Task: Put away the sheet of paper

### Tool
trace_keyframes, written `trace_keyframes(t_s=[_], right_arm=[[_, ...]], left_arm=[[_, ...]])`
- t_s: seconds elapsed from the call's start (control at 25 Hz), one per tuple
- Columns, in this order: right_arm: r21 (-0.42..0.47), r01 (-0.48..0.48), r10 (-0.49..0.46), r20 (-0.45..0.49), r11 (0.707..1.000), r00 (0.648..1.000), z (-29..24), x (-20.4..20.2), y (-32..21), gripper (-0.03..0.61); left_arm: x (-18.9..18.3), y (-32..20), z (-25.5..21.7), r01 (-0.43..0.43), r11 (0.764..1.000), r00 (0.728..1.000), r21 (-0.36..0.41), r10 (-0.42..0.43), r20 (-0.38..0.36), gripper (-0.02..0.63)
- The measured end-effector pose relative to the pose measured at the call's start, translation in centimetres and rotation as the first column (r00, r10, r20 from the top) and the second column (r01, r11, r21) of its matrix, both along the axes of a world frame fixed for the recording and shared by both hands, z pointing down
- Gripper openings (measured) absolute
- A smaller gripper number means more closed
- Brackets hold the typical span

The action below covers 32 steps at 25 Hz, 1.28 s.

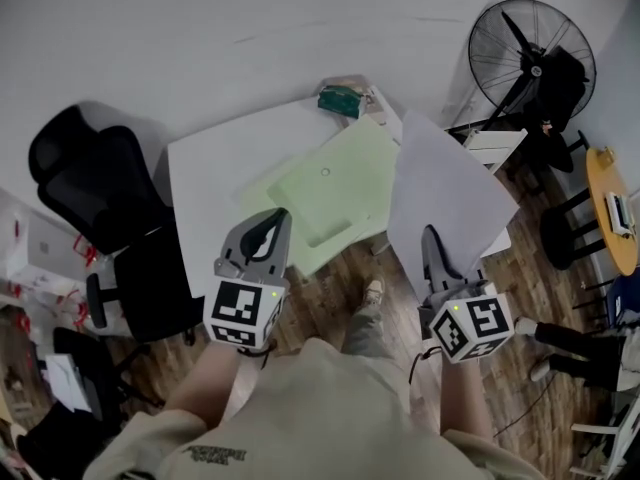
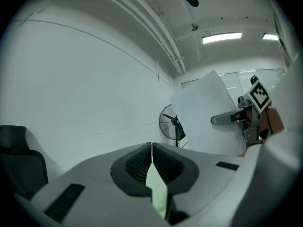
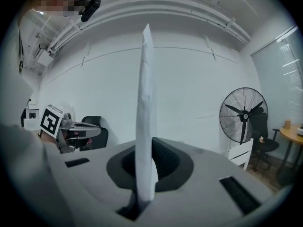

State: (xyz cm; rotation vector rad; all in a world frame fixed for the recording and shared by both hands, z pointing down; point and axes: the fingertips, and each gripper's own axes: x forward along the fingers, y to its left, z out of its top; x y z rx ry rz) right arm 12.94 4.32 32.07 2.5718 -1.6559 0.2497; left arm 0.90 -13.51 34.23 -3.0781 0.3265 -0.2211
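Observation:
The white sheet of paper [image 1: 445, 193] is held up in the air over the right end of the white table [image 1: 205, 183], and my right gripper [image 1: 432, 236] is shut on its near edge. In the right gripper view the paper [image 3: 144, 103] stands edge-on between the shut jaws of my right gripper [image 3: 149, 143]. A pale green folder [image 1: 335, 193] lies open on the table. My left gripper [image 1: 272, 218] is shut on the folder's near left flap. In the left gripper view the green flap [image 2: 156, 188] sits pinched in my left gripper [image 2: 151, 148], with the paper [image 2: 203, 112] to the right.
A black office chair [image 1: 90, 183] stands left of the table. A standing fan [image 1: 530, 53] and a white chair [image 1: 495, 148] are at the back right, a round wooden table [image 1: 610, 208] at the far right. A teal object [image 1: 340, 100] sits on the table's far corner.

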Motion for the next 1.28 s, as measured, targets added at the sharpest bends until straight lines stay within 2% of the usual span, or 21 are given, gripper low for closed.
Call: trace_keyframes(t_s=[0.24, 0.52, 0.76, 1.04, 1.28], right_arm=[[-0.003, 0.032, -0.032, 0.021, 0.999, 0.999, 1.3, 3.0, -1.3, 0.023], [-0.039, 0.122, -0.119, 0.080, 0.992, 0.990, 4.4, 7.8, -4.3, 0.023], [-0.073, 0.230, -0.217, 0.154, 0.971, 0.964, 7.1, 12.6, -8.1, 0.023], [-0.103, 0.380, -0.349, 0.232, 0.919, 0.908, 9.7, 17.3, -12.4, 0.023], [-0.117, 0.510, -0.461, 0.292, 0.852, 0.838, 12.3, 19.8, -16.1, 0.023]], left_arm=[[1.9, -0.7, 0.8, 0.034, 0.999, 0.999, 0.004, -0.035, 0.016, 0.023], [5.2, -2.4, 2.3, 0.119, 0.993, 0.991, 0.000, -0.119, 0.055, 0.023], [9.9, -4.5, 4.1, 0.193, 0.979, 0.978, -0.065, -0.186, 0.097, 0.022], [14.0, -6.6, 6.0, 0.313, 0.947, 0.939, -0.076, -0.296, 0.172, 0.023], [15.0, -7.5, 8.0, 0.443, 0.893, 0.879, -0.077, -0.416, 0.235, 0.023]])
